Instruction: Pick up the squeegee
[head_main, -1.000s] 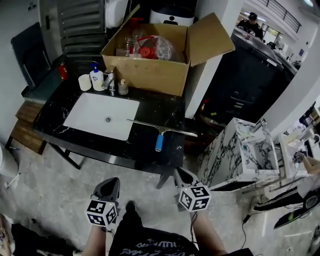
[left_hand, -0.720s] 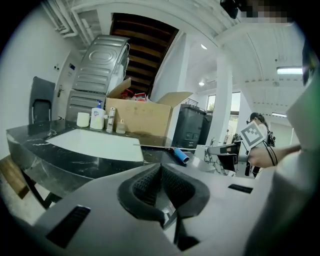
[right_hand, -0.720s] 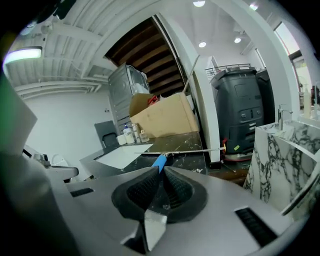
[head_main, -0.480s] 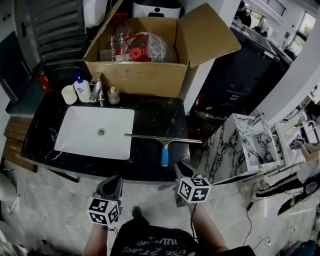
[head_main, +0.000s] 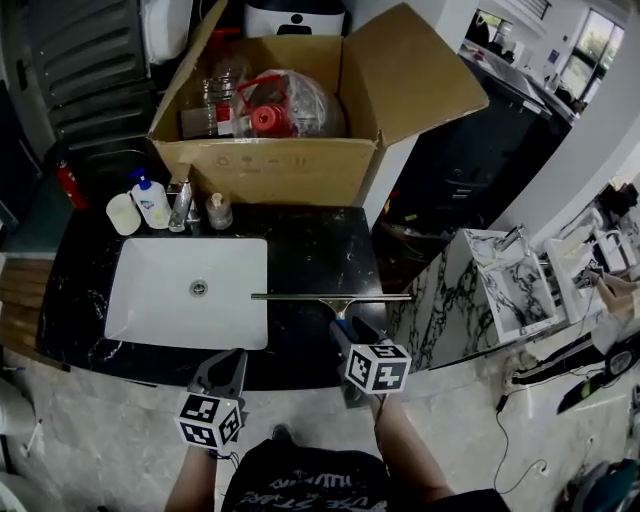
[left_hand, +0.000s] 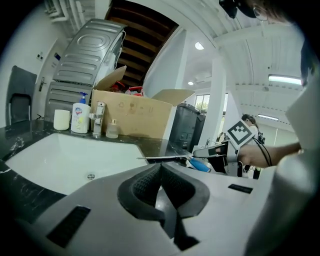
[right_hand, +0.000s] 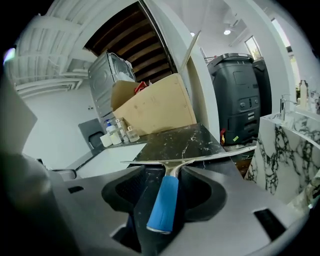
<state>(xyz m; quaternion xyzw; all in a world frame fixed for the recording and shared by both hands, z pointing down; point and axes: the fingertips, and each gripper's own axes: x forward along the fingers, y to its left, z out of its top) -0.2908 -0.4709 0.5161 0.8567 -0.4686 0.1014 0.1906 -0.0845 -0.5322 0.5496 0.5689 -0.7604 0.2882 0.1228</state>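
Observation:
The squeegee lies on the black marble counter, its metal blade crosswise and its blue handle pointing at me. My right gripper is at the counter's front edge. Its jaws are opening, and the handle lies between them with a gap on each side. In the right gripper view the right gripper straddles the handle without pressing on it. My left gripper hovers at the front edge below the sink, shut and empty. The left gripper view shows the left gripper shut and the squeegee to its right.
A white sink basin is set in the counter's left half. A faucet, a soap bottle and a cup stand behind it. An open cardboard box fills the back. A marble slab stands to the right.
Both grippers have come forward to the counter's front edge. The right gripper's jaws have parted and now lie on either side of the blue handle.

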